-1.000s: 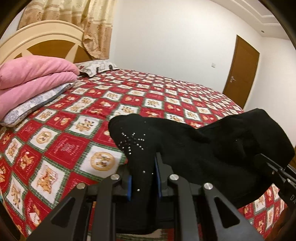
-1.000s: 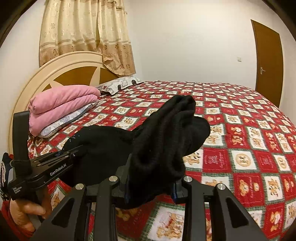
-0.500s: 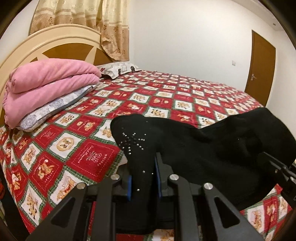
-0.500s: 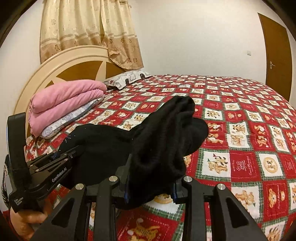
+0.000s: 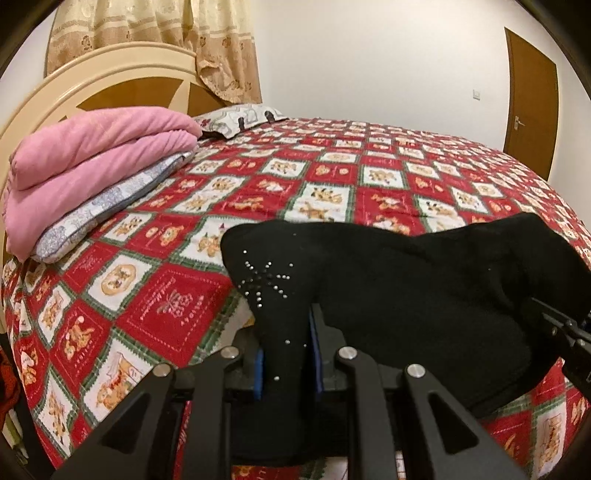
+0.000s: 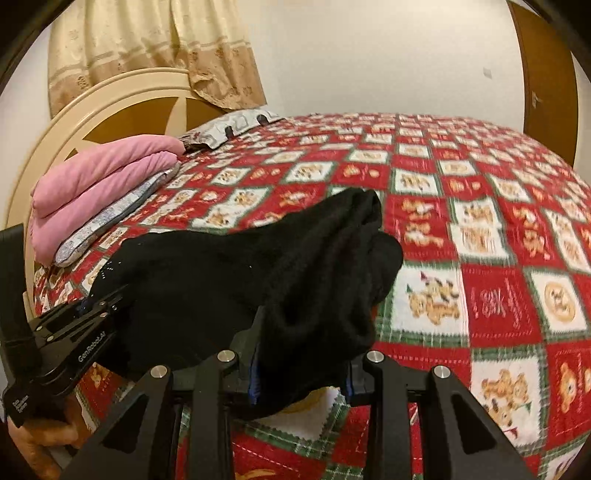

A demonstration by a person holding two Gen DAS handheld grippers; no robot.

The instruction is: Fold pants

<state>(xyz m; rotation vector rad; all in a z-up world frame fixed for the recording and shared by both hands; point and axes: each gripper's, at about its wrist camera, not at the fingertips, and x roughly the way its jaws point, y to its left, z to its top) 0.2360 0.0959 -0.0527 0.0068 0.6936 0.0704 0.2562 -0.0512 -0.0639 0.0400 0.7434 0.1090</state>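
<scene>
White walls enclose a bedroom whose bed [image 5: 332, 177] carries a red, white and green quilt printed with bears. Behind it stand a cream and brown headboard [image 5: 110, 85], a patterned beige curtain [image 5: 166, 33] and, at the far right, a brown door [image 5: 532, 99]. A folded pink blanket [image 5: 92, 155] lies on a grey-patterned pillow [image 5: 107, 206] near the headboard; a second patterned pillow [image 5: 240, 118] sits further back, just beside the blanket. Black pants [image 5: 406, 288], bunched and studded with small silver dots in a star figure, are held up over the near edge of the quilt, strung between both tools. The left gripper [image 5: 286, 365] is clenched on one thin fold of the pants between its blue pads. The right gripper [image 6: 301, 373] grasps a thicker wad of the same fabric, jaws standing wider apart. In the right wrist view the left tool's side reads "GenRobot.AI"; a smaller label lower on it is too fine to read. A hand [image 6: 40, 439] grips that tool's handle, cut off by the frame's corner. The fabric covers both sets of fingertips, and how much of the pants hangs below the tools cannot be seen. The right wrist view is blurred on the quilt.
</scene>
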